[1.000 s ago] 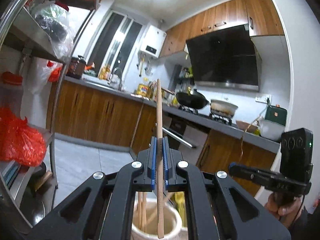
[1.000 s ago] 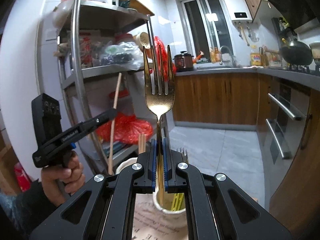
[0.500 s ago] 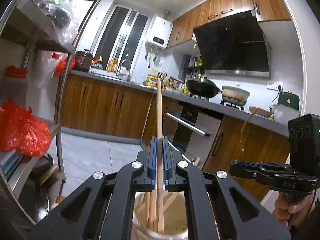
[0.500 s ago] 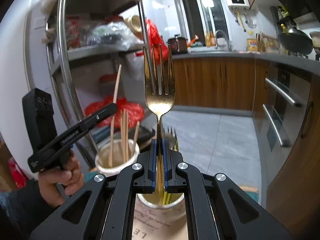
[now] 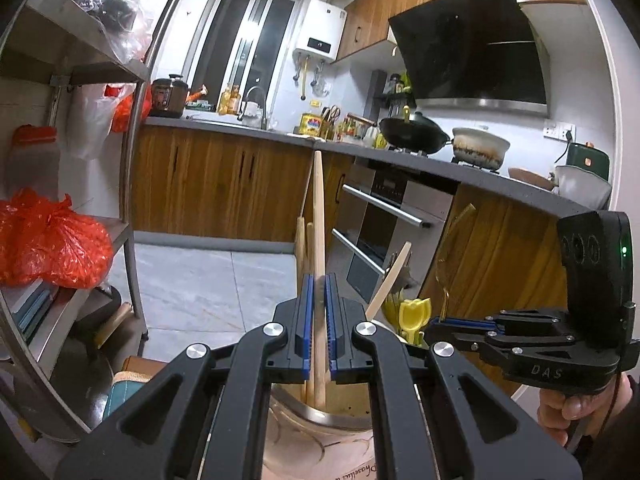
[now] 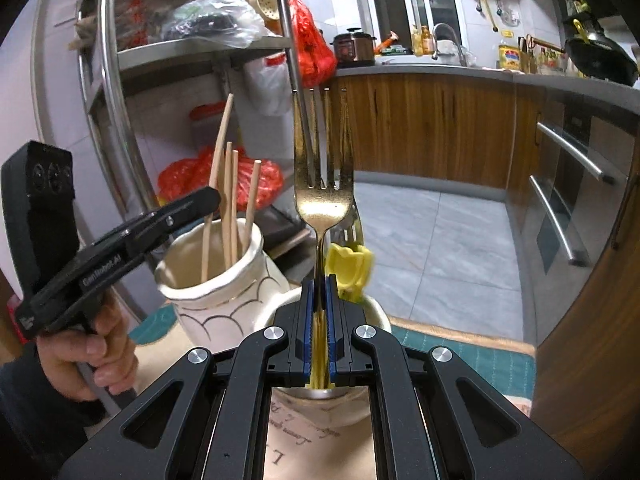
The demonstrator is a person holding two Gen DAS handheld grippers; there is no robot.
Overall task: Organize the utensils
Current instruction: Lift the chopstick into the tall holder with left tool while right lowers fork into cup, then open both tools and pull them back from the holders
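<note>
My left gripper has its jaws slightly parted around an upright wooden chopstick whose lower end stands in a cream ceramic holder with other chopsticks. My right gripper is shut on a gold fork, tines up, its handle down inside a second cream holder that also has a yellow-handled utensil. The chopstick holder shows at left in the right wrist view, with the left gripper at its sticks. The right gripper shows in the left wrist view.
A metal shelf rack with red bags stands at left. Wooden kitchen cabinets, an oven and a grey countertop lie beyond. The holders stand on a teal mat.
Both grippers have lowered. The chopstick has sunk into its holder and the left jaws have parted slightly. The fork handle has gone deeper into the second holder.
</note>
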